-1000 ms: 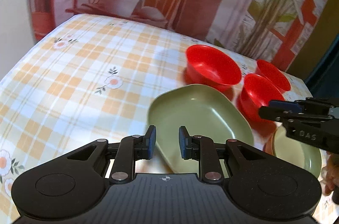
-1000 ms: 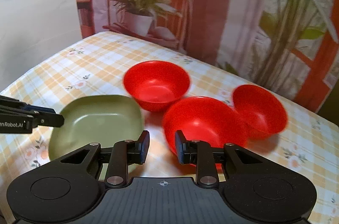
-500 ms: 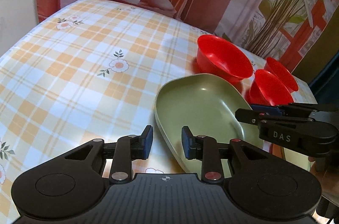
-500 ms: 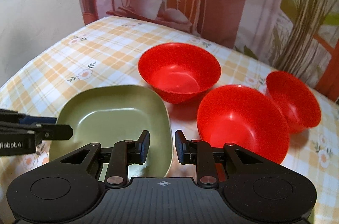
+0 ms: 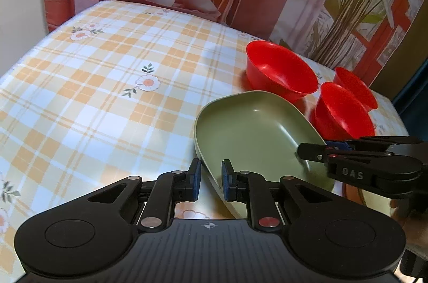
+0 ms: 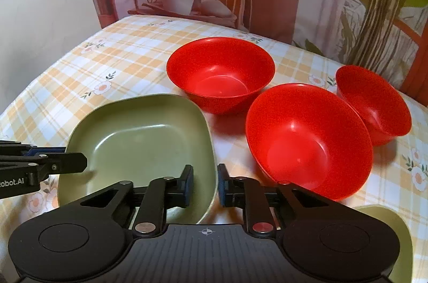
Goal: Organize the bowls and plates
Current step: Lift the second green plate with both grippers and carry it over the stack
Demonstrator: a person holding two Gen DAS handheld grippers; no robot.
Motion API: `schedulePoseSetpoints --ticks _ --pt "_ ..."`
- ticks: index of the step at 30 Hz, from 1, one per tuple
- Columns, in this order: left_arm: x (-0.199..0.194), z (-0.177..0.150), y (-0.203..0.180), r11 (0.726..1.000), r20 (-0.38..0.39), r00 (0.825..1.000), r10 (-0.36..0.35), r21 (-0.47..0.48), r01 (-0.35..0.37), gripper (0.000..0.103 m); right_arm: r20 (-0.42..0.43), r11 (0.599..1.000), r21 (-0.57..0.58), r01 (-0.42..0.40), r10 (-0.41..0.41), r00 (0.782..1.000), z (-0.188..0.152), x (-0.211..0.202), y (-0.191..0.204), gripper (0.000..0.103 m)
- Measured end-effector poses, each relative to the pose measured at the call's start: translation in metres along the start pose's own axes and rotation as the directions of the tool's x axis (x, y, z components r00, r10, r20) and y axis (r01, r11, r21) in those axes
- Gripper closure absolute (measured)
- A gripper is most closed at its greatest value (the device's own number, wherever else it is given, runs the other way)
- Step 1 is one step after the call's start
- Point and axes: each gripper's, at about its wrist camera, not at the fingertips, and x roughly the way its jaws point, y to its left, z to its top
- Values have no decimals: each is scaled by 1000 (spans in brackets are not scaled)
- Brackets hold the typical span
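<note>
Green plate (image 6: 149,138) empty; left gripper (image 5: 210,180) and right gripper (image 6: 204,185) closing onto its rim.

Warm, fairly dim indoor light w/ soft shadows beside the red bowls (image 6: 307,143), strong fisheye bending at edges, backdrop slightly soft.

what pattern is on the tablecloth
Orange and white plaid with small daisy-like flowers on the tablecloth, clearest in the left wrist view.
</note>
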Motion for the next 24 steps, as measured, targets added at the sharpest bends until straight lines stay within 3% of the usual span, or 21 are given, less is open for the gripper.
schedulePoseSetpoints --ticks 24 --pt "-54 -12 -25 999 53 998 -23 33 21 85 108 999 25 -23 20 994 -20 -73 -2 88"
